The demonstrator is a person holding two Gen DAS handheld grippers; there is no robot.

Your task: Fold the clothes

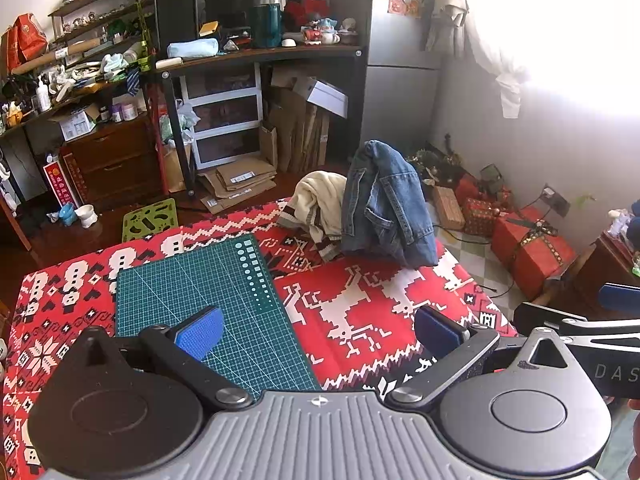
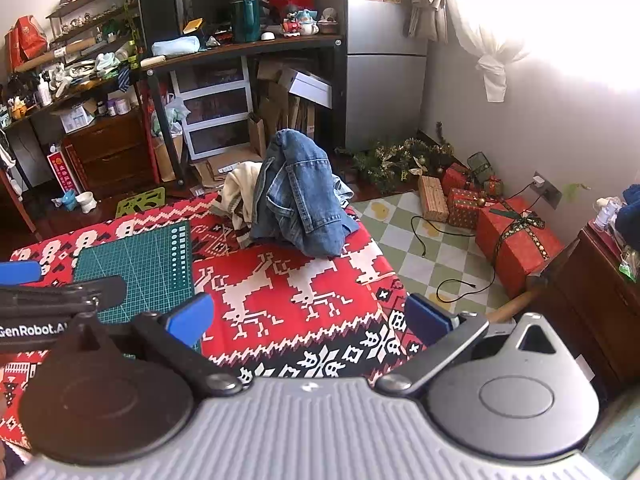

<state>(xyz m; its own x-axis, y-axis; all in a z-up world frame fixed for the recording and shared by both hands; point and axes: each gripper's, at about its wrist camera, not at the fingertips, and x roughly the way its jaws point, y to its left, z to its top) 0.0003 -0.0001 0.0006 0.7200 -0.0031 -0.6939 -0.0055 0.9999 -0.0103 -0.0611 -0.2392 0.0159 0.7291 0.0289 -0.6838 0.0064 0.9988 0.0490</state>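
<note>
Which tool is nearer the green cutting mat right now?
Left. The left tool hovers open over the cutting mat's near edge; the right tool, also open, sits to the mat's right, above the red cloth.

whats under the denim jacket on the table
The denim jacket is heaped over one side of a cream knit garment on the red patterned tablecloth. Anything else beneath the heap is hidden.

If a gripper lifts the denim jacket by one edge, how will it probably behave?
The denim jacket lies heaped and creased, so it will probably droop and unfold rather than stay flat. It looks thick, so likely heavy. It leans on the cream sweater, which may get dragged along.
</note>
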